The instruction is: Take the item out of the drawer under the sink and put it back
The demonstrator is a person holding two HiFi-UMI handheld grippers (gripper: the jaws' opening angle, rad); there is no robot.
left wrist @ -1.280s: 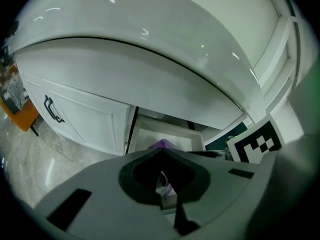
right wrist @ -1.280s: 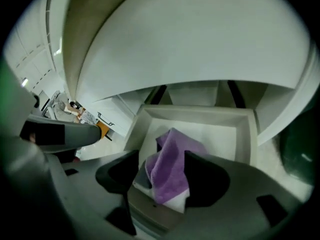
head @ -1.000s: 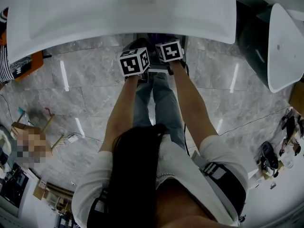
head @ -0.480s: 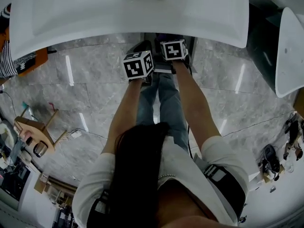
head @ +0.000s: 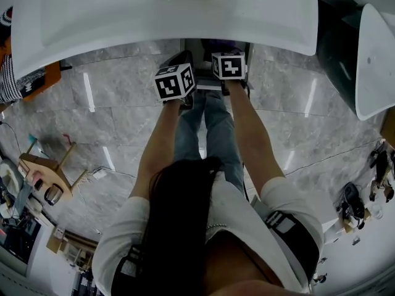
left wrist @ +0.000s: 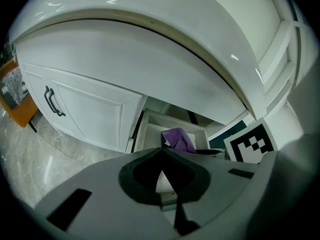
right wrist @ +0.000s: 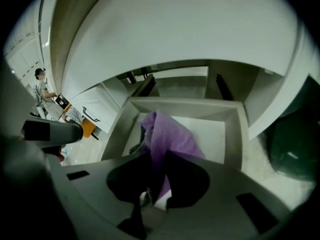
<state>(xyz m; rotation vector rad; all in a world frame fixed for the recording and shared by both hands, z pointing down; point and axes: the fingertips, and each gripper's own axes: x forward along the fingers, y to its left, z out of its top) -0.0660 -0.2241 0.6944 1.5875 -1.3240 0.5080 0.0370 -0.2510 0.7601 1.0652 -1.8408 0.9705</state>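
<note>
The right gripper [right wrist: 159, 156] had just been closing, and its jaws pinched a fold of the purple cloth [right wrist: 167, 131]. The cloth sat bunched in the open drawer [right wrist: 234, 134] under the sink [head: 154, 17], toward the drawer's left side. The left gripper [left wrist: 162, 150] hung just beside the right one, over the drawer's front. Its jaws met at the tips and, as far as the dim view showed, held nothing.
</note>
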